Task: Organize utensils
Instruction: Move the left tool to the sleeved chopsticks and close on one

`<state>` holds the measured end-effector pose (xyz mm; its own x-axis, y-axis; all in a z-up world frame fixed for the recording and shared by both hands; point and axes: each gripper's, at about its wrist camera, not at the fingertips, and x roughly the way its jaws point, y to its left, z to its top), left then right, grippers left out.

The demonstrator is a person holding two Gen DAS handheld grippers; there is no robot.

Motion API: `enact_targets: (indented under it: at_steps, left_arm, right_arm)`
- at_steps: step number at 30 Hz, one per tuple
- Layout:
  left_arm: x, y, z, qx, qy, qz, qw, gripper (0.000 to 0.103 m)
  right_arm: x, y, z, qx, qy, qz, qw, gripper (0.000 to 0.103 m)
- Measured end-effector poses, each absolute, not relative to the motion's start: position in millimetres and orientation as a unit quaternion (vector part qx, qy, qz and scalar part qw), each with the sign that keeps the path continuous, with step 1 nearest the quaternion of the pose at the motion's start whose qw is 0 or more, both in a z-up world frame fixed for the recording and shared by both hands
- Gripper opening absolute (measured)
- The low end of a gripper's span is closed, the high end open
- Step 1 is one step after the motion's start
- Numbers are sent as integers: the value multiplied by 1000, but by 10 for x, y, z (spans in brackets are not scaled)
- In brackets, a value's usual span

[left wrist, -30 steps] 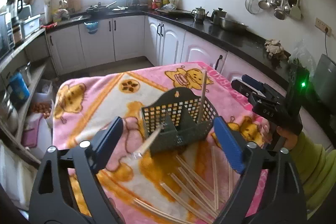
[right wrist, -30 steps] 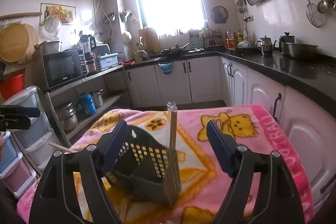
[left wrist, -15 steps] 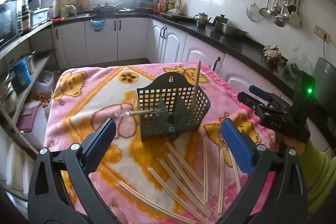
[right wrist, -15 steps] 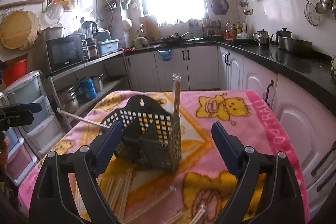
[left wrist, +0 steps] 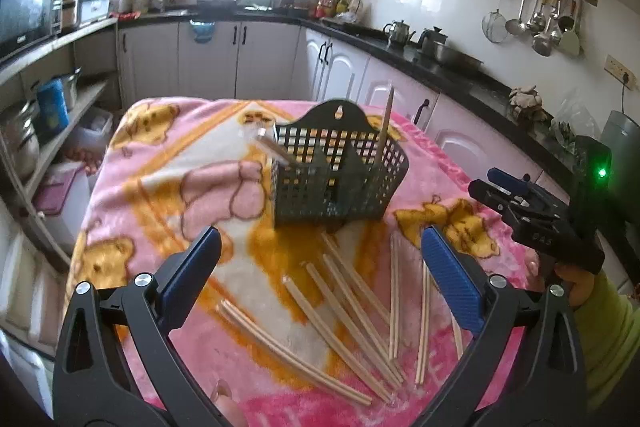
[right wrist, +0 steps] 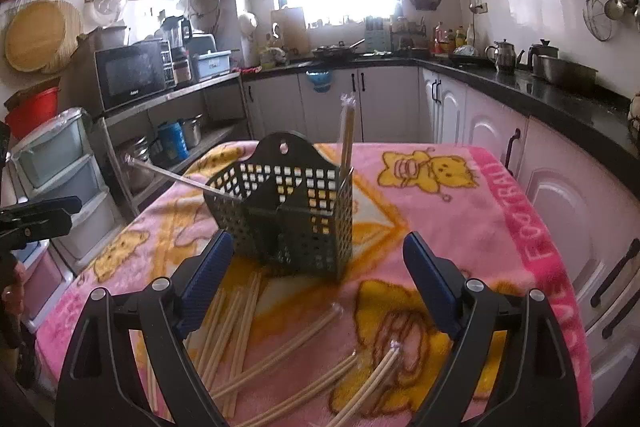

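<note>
Since the earlier frame, the wrapped chopstick pair (left wrist: 269,146) has left the left gripper (left wrist: 320,279) and now leans out over the left rim of the utensil basket (left wrist: 336,179). Both grippers have drawn back and lowered toward the near edge of the desk (left wrist: 160,195).

Left gripper: jaws wide apart, nothing between them. Right gripper (right wrist: 316,279): jaws wide apart, nothing between them.

The utensil basket stands upright near the middle of the desk. A second chopstick pair (right wrist: 346,135) stands nearly upright in its right compartment. The loose chopsticks (left wrist: 352,311) lie scattered on the pink blanket (right wrist: 460,195) between the basket and the near edge.
</note>
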<state>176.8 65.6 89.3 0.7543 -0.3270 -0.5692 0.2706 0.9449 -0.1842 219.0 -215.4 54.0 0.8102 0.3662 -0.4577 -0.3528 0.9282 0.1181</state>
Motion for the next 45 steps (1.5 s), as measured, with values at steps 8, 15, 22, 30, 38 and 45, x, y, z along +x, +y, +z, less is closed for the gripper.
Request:
enact_targets:
  at_steps: [8, 15, 22, 30, 38, 45]
  left_arm:
    - [1707, 756, 570, -61, 337, -149, 928, 92]
    - [1693, 849, 232, -88, 372, -141, 913, 92]
    - [1726, 956, -130, -130, 410, -133, 893, 91]
    - [1861, 1047, -475, -191, 450, -134, 862, 64]
    - [2022, 1152, -670, -224, 465, -101, 851, 50]
    - [2167, 1084, -661, -216, 463, -76, 856, 50]
  right_arm:
    - [2117, -2082, 328, 8, 271, 194, 943, 84]
    - [2102, -2031, 123, 4, 293, 199, 935, 84]
    - [2127, -1985, -65, 0, 314, 204, 927, 84]
    - [2275, -1966, -253, 2, 350, 203, 914, 84]
    - [2579, -2001, -478, 21, 406, 184, 895, 76]
    - [2832, -1987, -639, 39, 445, 178, 877, 66]
